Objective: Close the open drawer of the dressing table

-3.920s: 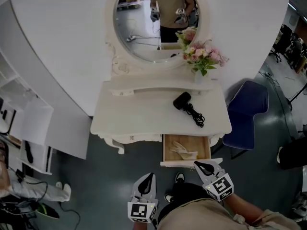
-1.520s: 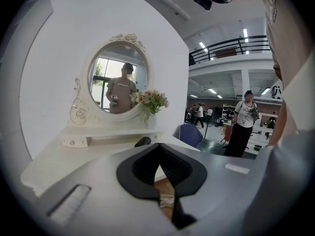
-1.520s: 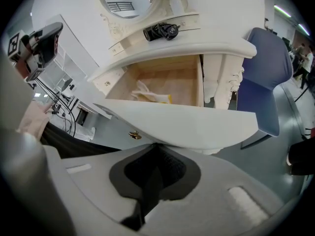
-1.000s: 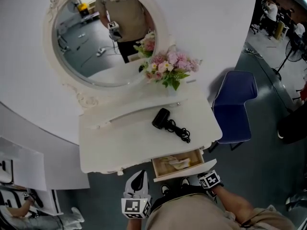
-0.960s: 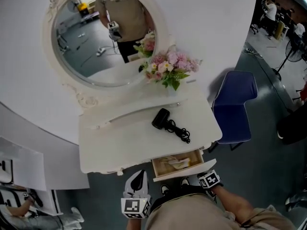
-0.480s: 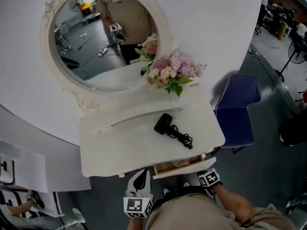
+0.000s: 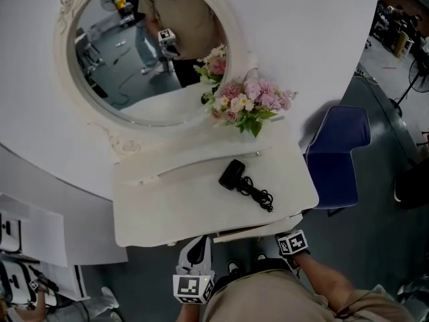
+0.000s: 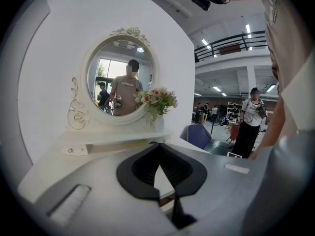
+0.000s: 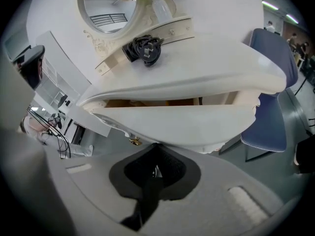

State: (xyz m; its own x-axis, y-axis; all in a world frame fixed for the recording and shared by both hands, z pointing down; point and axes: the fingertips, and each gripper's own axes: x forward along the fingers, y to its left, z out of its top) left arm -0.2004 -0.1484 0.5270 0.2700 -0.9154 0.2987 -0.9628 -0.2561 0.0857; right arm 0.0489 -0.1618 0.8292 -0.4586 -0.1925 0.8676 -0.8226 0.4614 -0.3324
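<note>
Since the earlier frames the drawer (image 7: 256, 232) has been pushed most of the way into the dressing table (image 7: 174, 210). Only its white front is left proud of the table's front edge, and in the right gripper view a narrow slit of the wooden inside is seen above it. The drawer sits at the table's front, toward its right end.

The right gripper (image 9: 156, 145) is held at the drawer front, its jaws drawn together with nothing between them. The left gripper (image 7: 198, 249) is kept just off the table's front edge, left of the drawer. Its jaws are likewise closed and empty.

The tabletop is plain white, with a low raised shelf along its back. A white curved wall (image 7: 301, 32) stands behind the table, and a dark grey floor (image 7: 365, 247) lies around it.

One oval mirror (image 7: 127, 66) is mounted at the table's back, and the person is reflected in it. One bunch of pink flowers (image 7: 251, 100) is set at the back right of the table. One black hair dryer (image 7: 232, 174) with a coiled cord is laid near the table's middle. One blue chair (image 7: 338, 153) is placed to the table's right. White shelving (image 7: 33, 237) is seen to the table's left.
</note>
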